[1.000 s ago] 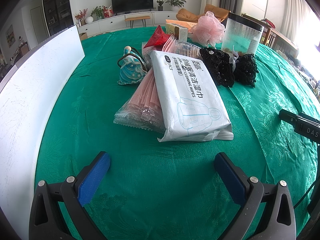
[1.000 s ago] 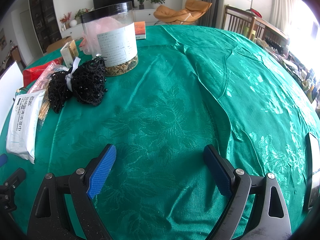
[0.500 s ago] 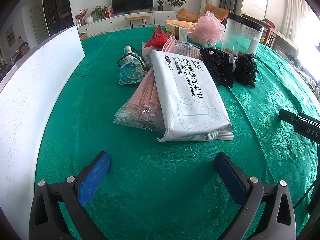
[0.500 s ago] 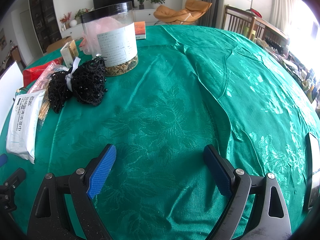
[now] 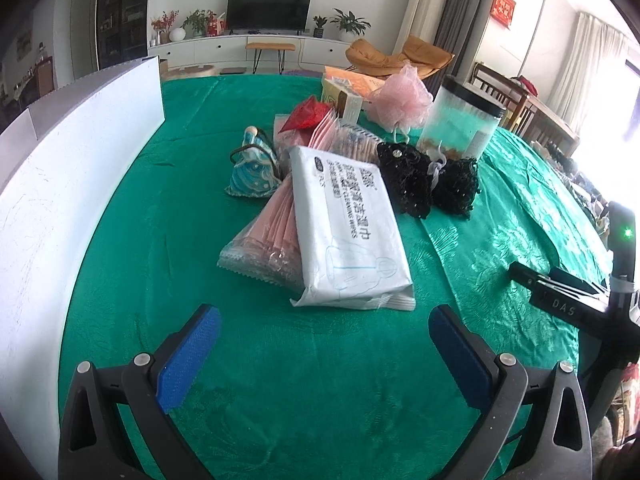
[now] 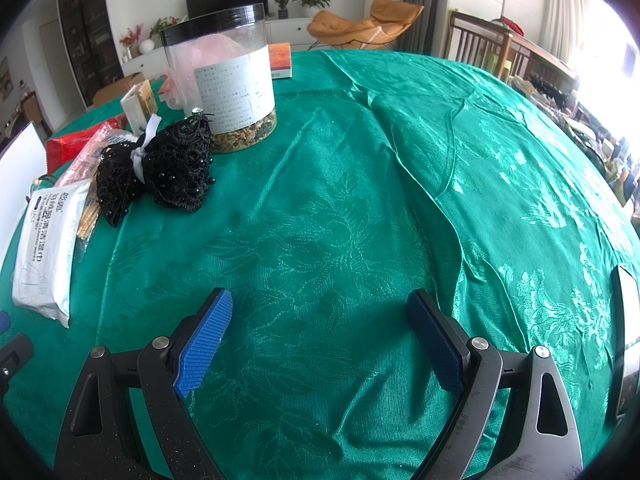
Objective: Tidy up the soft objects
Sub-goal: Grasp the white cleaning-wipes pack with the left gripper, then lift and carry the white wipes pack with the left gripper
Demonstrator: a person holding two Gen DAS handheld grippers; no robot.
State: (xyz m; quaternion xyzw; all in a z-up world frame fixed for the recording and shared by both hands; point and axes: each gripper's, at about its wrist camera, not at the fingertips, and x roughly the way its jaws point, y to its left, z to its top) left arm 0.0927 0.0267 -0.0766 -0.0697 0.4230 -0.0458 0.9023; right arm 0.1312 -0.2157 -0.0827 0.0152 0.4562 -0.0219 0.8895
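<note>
My left gripper [image 5: 324, 328] hovers over the green tablecloth [image 5: 280, 380], its blue-padded fingers [image 5: 188, 356] spread wide with nothing between them. Just ahead of it lies a white pack of cleaning wipes [image 5: 348, 232], resting partly on a clear bag of pink sheets [image 5: 272, 236]. Left of these stands a small blue patterned pouch [image 5: 252, 168]; behind them lie a red packet [image 5: 306, 114] and a pink mesh bath sponge [image 5: 400, 100]. A black beaded lace item [image 5: 428, 180], tied at its middle with a white ribbon, lies to the right of the wipes and in front of a clear jar with a black lid [image 5: 460, 124]. A white board [image 5: 52, 200] stands along the table's left edge.

My right gripper [image 6: 320, 320] is likewise spread wide and empty, above bare cloth. From its camera the black lace item [image 6: 160, 168] sits at upper left, touching the jar [image 6: 224, 76], with the wipes pack [image 6: 48, 248] at the far left.
</note>
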